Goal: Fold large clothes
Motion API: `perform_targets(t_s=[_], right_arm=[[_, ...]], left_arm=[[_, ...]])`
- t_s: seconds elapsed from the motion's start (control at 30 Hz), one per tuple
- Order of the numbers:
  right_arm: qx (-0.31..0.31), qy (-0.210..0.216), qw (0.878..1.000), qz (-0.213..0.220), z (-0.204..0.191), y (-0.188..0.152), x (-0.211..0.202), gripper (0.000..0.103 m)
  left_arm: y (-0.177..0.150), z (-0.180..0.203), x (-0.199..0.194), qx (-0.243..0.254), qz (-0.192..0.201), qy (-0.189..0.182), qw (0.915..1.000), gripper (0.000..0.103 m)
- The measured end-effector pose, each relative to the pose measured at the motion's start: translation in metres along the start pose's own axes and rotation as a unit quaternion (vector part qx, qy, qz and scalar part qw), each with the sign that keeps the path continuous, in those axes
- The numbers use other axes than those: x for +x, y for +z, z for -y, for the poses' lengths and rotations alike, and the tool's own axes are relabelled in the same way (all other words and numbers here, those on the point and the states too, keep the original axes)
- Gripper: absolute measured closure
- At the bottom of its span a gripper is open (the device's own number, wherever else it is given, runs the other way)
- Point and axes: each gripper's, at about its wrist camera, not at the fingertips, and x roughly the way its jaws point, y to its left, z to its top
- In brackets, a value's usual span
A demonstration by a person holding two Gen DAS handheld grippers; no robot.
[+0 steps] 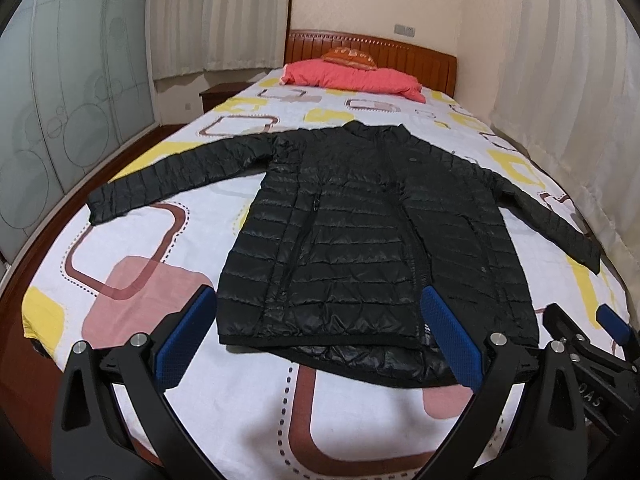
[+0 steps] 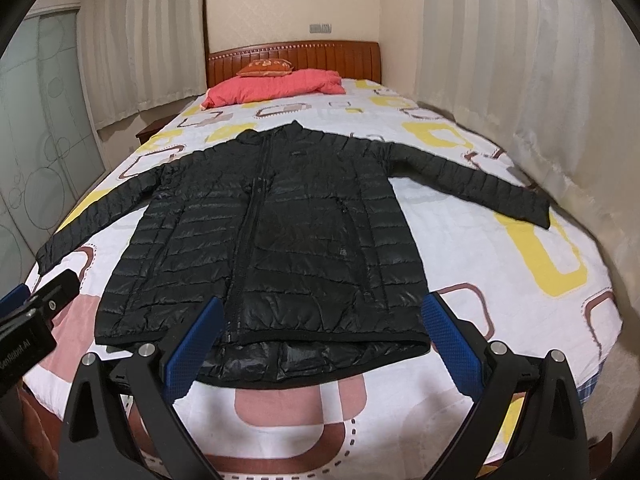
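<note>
Jacket is lying flat mid-bed, sleeves spreading sideways; pillow is sitting behind it, my grippers hovering before its hem.

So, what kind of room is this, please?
Most likely a home bedroom: a bed with a wooden headboard, a pink pillow at its head, and curtains along the walls. A black jacket lies spread on it.

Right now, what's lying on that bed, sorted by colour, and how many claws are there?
Black: 1, the puffer jacket, spread flat with sleeves out
Pink: 1, the folded quilt by the headboard
Orange: 1, the small cushion on the quilt
Blue-padded claws: 2, the left claw and the right claw, both open
Total: 5
</note>
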Motion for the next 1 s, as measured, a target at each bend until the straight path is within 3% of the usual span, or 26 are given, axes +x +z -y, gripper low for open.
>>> perform_targets(t_s=[0.13,0.27,0.3,0.33,0.37,0.4,0.43,0.47,0.53,0.6,0.7,0.77,0.93,1.0], right_arm=[[0.022,0.012,1.0,-0.019,0.017,0.011,0.032,0.005],[0.074,0.025,0.997,-0.029,0.049,0.023,0.071,0.005],[0.095,0.026,0.995,-0.029,0.062,0.028,0.083,0.005],[0.107,0.025,0.994,-0.029,0.072,0.031,0.091,0.006],[0.123,0.019,0.992,-0.028,0.086,0.036,0.102,0.011],[0.133,0.014,0.991,-0.027,0.096,0.04,0.111,0.018],[0.148,0.006,0.989,-0.027,0.113,0.046,0.124,0.038],[0.16,0.0,0.987,-0.029,0.124,0.05,0.133,0.046],[0.201,-0.008,0.979,-0.026,0.156,0.056,0.152,0.046],[0.242,-0.004,0.97,-0.01,0.187,0.059,0.165,0.044],[0.32,-0.01,0.947,0.015,0.244,0.06,0.188,0.031],[0.356,-0.018,0.934,0.02,0.275,0.058,0.201,0.031],[0.459,-0.029,0.887,0.05,0.352,0.043,0.226,0.031],[0.48,-0.032,0.874,0.069,0.367,0.041,0.23,0.031]], left_arm=[[0.011,-0.016,0.039,-0.023,-0.027,0.01,0.9993,0.002],[0.027,-0.05,0.091,-0.076,-0.059,0.014,0.9952,0.004],[0.03,-0.055,0.101,-0.084,-0.063,0.017,0.9943,0.009],[0.035,-0.066,0.119,-0.095,-0.075,0.03,0.9922,0.023],[0.039,-0.076,0.136,-0.107,-0.086,0.039,0.9897,0.029],[0.042,-0.085,0.147,-0.119,-0.092,0.042,0.9877,0.029],[0.045,-0.095,0.16,-0.135,-0.098,0.046,0.9849,0.029],[0.049,-0.107,0.172,-0.151,-0.103,0.053,0.9816,0.029],[0.054,-0.123,0.188,-0.175,-0.102,0.065,0.9771,0.028],[0.059,-0.14,0.202,-0.202,-0.102,0.077,0.971,0.019],[0.064,-0.167,0.219,-0.244,-0.093,0.093,0.9609,0.014],[0.063,-0.179,0.227,-0.261,-0.09,0.101,0.9557,0.012],[0.052,-0.215,0.246,-0.323,-0.089,0.108,0.9361,0.011],[0.052,-0.218,0.244,-0.327,-0.067,0.11,0.9363,0.009]])
